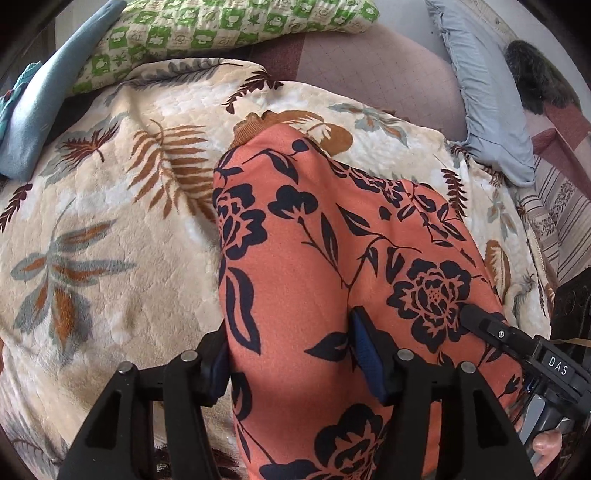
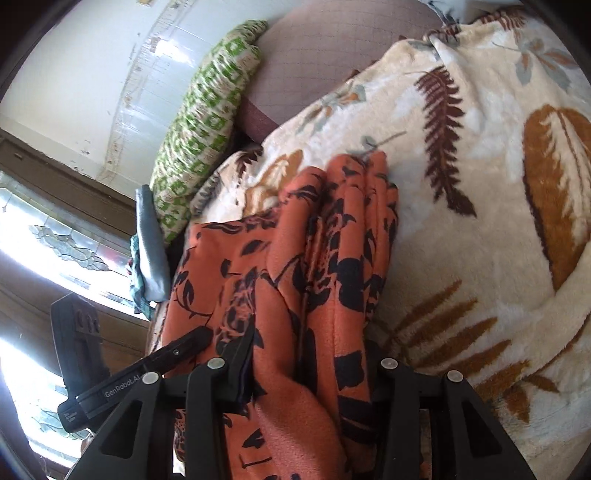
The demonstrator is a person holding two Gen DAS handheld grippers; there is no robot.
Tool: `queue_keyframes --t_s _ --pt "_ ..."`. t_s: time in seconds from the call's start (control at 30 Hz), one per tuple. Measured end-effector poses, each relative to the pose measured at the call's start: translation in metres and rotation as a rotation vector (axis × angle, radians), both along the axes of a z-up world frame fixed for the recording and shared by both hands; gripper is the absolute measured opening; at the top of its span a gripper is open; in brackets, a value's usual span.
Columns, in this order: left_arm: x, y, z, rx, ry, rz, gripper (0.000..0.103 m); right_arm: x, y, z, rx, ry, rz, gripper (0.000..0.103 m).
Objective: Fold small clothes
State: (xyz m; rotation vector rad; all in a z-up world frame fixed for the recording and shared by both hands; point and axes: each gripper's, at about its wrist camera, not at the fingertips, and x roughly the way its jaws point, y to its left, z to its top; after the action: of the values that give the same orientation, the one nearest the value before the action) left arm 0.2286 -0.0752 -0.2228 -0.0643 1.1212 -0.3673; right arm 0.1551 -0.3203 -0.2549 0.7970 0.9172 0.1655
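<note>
An orange garment [image 1: 314,258] with dark navy flowers lies on a cream leaf-print blanket [image 1: 110,229]. A brown ribbed cuff [image 1: 249,129] shows at its far end. My left gripper [image 1: 291,365] is shut on a fold of the garment, cloth bulging between its blue-padded fingers [image 1: 365,350]. My right gripper shows as a black tool [image 1: 517,339] at the right, lying on the cloth. In the right wrist view my right gripper [image 2: 310,373] is shut on bunched pleats of the same garment [image 2: 332,258]. The left gripper [image 2: 166,358] shows at its left.
A green checked pillow [image 1: 221,29] and a blue cloth [image 1: 48,96] lie at the back left. A pale blue pillow [image 1: 487,96] and a dark furry thing [image 1: 535,81] are at the right. A window [image 2: 44,236] is seen left in the right wrist view.
</note>
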Motion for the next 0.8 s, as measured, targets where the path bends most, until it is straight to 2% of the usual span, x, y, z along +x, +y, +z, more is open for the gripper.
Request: queue_keyframes --t_s 0.07,0.13,0.2,0.33,0.37,0.43,0.5,0.57,0.8 --pt "-0.003 0.004 0.004 0.01 -0.01 0.008 0.069 -0.002 -0.001 0.002 -0.032 0.006 0.002 0.051" --pt "-0.009 0.006 0.013 0.041 -0.042 0.0 0.069 -0.008 -0.002 0.006 -0.073 0.019 -0.011 0.061" --pt "-0.017 0.007 0.024 0.09 -0.101 -0.011 0.069 -0.015 -0.003 0.014 -0.105 0.002 -0.017 0.061" --pt "-0.039 0.006 0.043 0.181 -0.202 -0.038 0.073 -0.041 0.001 0.047 -0.228 -0.121 -0.059 0.061" --pt "-0.046 0.005 0.046 0.206 -0.225 -0.039 0.078 -0.05 0.006 0.057 -0.254 -0.166 -0.054 0.061" --pt "-0.059 0.002 0.049 0.256 -0.269 -0.046 0.08 -0.067 0.018 0.073 -0.313 -0.245 -0.042 0.061" --pt "-0.072 0.0 0.05 0.289 -0.301 -0.054 0.08 -0.078 0.03 0.081 -0.333 -0.276 -0.012 0.061" --pt "-0.082 0.0 0.051 0.301 -0.32 -0.058 0.08 -0.085 0.038 0.082 -0.34 -0.27 0.003 0.047" --pt "-0.098 0.002 0.046 0.302 -0.331 -0.047 0.08 -0.089 0.038 0.059 -0.326 -0.162 0.02 0.044"
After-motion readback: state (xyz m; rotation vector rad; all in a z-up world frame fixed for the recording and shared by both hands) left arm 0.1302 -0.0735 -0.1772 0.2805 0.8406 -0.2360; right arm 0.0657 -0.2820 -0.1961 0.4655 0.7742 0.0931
